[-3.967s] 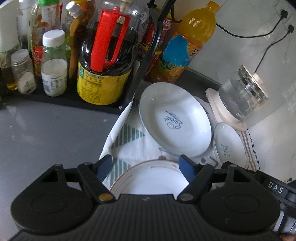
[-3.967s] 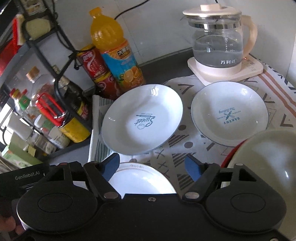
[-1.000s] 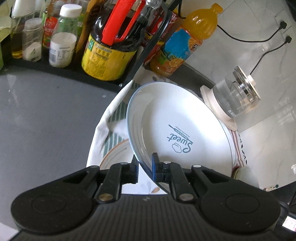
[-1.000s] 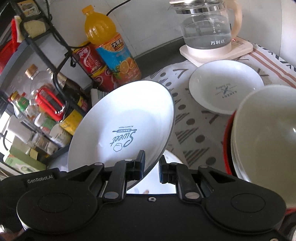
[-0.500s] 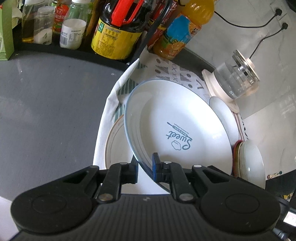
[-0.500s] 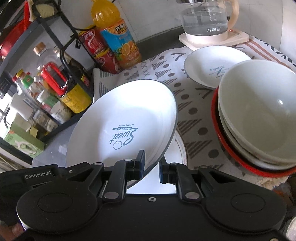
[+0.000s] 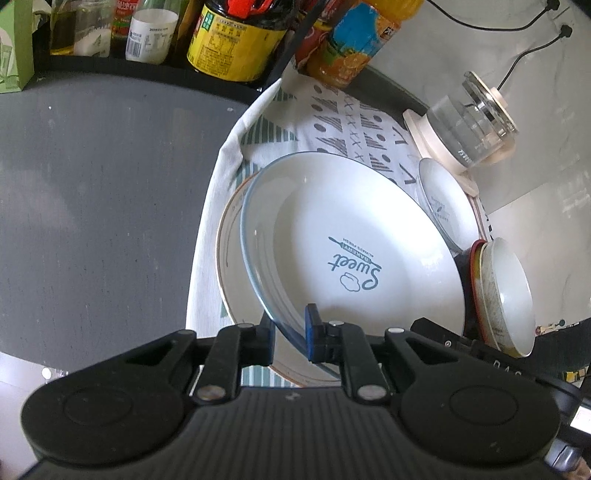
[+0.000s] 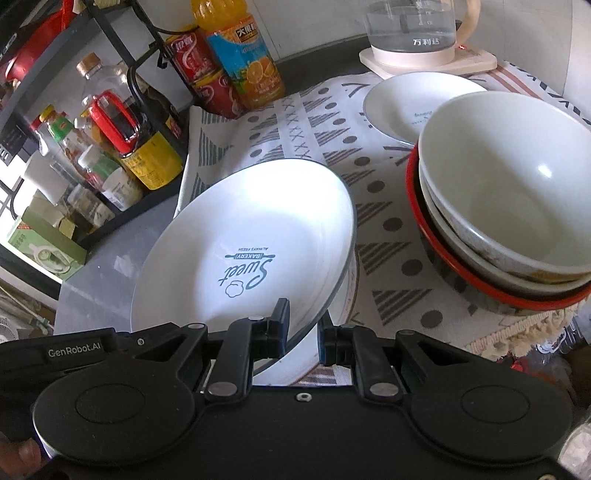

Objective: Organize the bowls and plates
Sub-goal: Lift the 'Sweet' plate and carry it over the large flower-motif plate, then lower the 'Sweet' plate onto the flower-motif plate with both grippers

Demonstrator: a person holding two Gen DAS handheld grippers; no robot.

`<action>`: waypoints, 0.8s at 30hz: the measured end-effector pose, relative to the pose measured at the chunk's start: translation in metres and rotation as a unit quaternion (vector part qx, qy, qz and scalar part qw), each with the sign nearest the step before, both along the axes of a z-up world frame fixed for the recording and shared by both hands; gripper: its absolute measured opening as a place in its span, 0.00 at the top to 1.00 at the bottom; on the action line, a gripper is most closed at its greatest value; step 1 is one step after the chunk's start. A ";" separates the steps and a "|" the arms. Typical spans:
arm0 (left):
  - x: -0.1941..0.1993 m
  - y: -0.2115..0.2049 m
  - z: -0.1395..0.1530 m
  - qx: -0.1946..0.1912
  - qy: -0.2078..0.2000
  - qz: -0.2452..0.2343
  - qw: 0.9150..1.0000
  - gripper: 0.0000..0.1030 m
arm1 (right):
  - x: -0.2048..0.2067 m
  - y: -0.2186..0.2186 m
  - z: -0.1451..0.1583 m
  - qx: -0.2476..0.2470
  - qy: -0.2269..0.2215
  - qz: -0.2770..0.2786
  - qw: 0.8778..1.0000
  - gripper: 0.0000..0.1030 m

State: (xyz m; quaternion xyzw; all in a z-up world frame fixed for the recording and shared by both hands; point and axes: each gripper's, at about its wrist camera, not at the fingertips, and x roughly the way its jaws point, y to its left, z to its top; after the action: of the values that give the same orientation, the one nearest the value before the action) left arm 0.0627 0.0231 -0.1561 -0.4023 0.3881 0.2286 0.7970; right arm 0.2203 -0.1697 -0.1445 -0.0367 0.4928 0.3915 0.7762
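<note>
Both grippers pinch the near rim of one white "Sweet Bakery" plate. My left gripper is shut on its rim, and so is my right gripper. The plate hangs tilted just above a white plate with a brown rim line that lies on the patterned cloth. A smaller white plate rests further back. To the right stands a stack of bowls, white ones nested in a red one.
A glass kettle on its cream base stands at the back of the cloth. An orange juice bottle, red cans and a black rack of sauce bottles line the left. Grey counter lies left of the cloth.
Both grippers have carried the held plate toward me and lower, so it now hangs over the brown-rimmed plate. The bowl stack has come closer in both views.
</note>
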 end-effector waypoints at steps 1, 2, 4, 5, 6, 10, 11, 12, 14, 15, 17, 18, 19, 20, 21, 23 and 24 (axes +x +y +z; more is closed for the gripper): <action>-0.001 0.000 -0.001 -0.001 0.001 0.000 1.000 0.87 | 0.000 0.000 0.000 -0.001 0.000 0.000 1.000 0.86; 0.000 0.000 -0.002 -0.002 0.001 0.000 1.000 0.87 | -0.001 0.000 -0.001 -0.003 0.001 0.001 1.000 0.86; 0.000 0.000 -0.003 -0.005 0.003 0.000 1.000 0.87 | -0.001 0.001 -0.001 -0.006 0.002 0.001 1.000 0.86; -0.001 0.000 -0.004 -0.007 0.005 0.000 1.000 0.87 | 0.000 0.000 -0.002 -0.006 0.004 0.001 1.000 0.86; -0.001 0.000 -0.005 -0.009 0.007 0.001 1.000 0.86 | 0.000 0.001 -0.003 -0.007 0.007 0.000 1.000 0.86; -0.001 0.001 -0.008 -0.016 0.012 0.002 1.000 0.86 | 0.000 0.002 -0.004 -0.011 0.014 -0.003 1.000 0.86; -0.001 0.001 -0.008 -0.016 0.011 0.002 1.000 0.86 | 0.000 0.002 -0.005 -0.011 0.017 -0.005 1.000 0.86; -0.001 0.001 -0.008 -0.014 0.012 0.000 1.000 0.86 | 0.001 0.002 -0.005 -0.011 0.020 -0.006 1.000 0.86; -0.001 0.003 -0.009 -0.015 0.012 0.001 1.000 0.86 | 0.000 0.002 -0.006 -0.011 0.021 -0.008 1.000 0.86; -0.001 0.003 -0.009 -0.016 0.013 -0.001 1.000 0.86 | 0.000 0.002 -0.006 -0.011 0.023 -0.010 1.000 0.86; 0.000 0.005 -0.010 -0.019 0.015 -0.003 1.000 0.86 | 0.001 0.002 -0.008 -0.012 0.028 -0.013 0.999 0.86; 0.001 0.006 -0.009 -0.020 0.016 -0.005 1.000 0.86 | 0.001 0.002 -0.008 -0.013 0.030 -0.015 0.999 0.86; 0.003 0.006 -0.008 -0.020 0.018 -0.011 1.000 0.86 | 0.001 0.003 -0.008 -0.014 0.030 -0.016 0.999 0.86; 0.003 0.007 -0.008 -0.020 0.020 -0.013 1.000 0.86 | 0.001 0.003 -0.008 -0.015 0.031 -0.016 0.999 0.86; 0.003 0.007 -0.007 -0.021 0.022 -0.014 0.999 0.86 | 0.001 0.003 -0.009 -0.016 0.034 -0.018 0.999 0.86; 0.004 0.008 -0.007 -0.024 0.023 -0.016 0.999 0.86 | 0.002 0.005 -0.009 -0.017 0.037 -0.018 0.999 0.86; 0.003 0.010 -0.007 -0.027 0.022 -0.015 0.999 0.86 | 0.003 0.005 -0.009 -0.017 0.037 -0.017 0.999 0.86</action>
State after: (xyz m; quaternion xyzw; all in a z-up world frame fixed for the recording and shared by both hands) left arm 0.0655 0.0327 -0.1629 -0.4128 0.4176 0.2146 0.7805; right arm 0.2229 -0.1647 -0.1540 -0.0270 0.5287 0.3703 0.7632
